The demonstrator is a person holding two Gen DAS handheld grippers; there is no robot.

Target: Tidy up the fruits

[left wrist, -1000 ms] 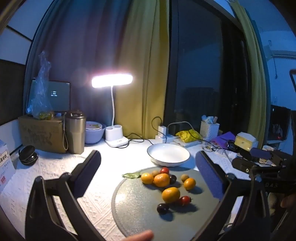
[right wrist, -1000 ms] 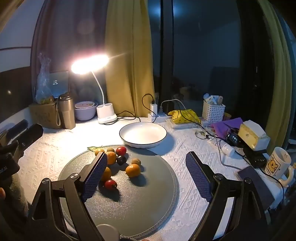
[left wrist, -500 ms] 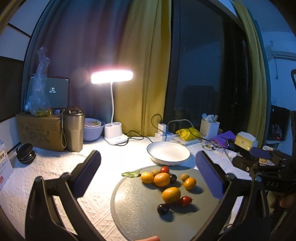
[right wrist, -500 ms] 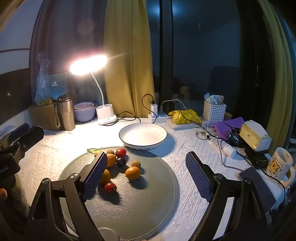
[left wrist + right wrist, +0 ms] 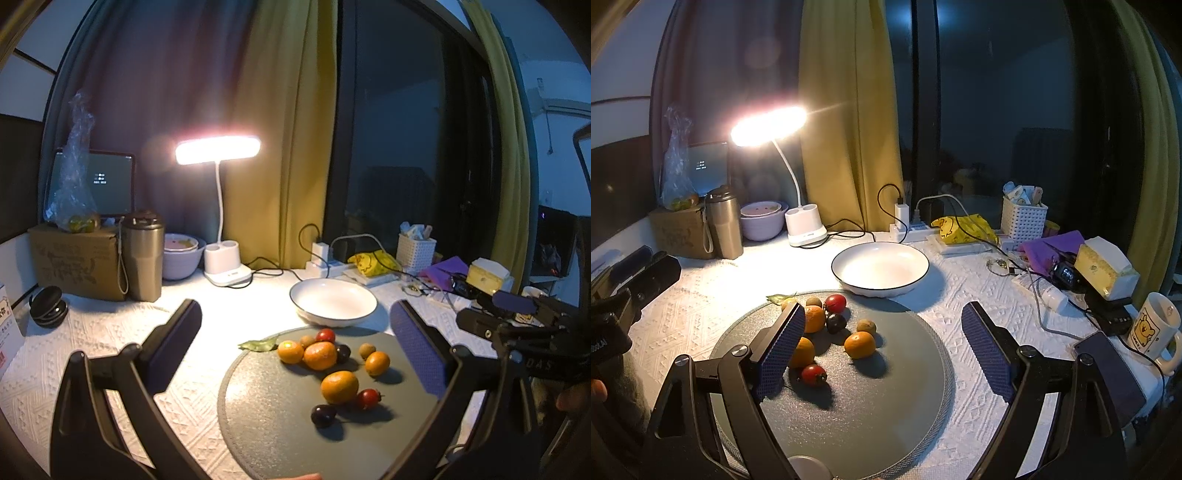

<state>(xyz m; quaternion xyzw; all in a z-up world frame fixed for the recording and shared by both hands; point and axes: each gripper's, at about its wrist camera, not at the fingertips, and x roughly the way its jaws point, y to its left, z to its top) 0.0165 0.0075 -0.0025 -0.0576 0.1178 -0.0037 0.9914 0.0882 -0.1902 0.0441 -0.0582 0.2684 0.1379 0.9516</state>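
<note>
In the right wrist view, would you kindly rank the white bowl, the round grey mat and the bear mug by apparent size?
1. Round grey mat, clearly largest.
2. White bowl.
3. Bear mug, smallest, though it sits nearer the camera than the bowl.

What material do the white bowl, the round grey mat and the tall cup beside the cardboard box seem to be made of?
White bowl: probably glazed ceramic; smooth, glossy, thin dark rim.
Round grey mat: perhaps plastic or textured glass; fine pebbled matte surface, woven-looking edge.
Tall cup: likely brushed metal; dull golden sheen, dark lid.

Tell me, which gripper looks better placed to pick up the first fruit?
Probably the right gripper: it is open with the small orange between its fingers. The left gripper sits further back.
</note>
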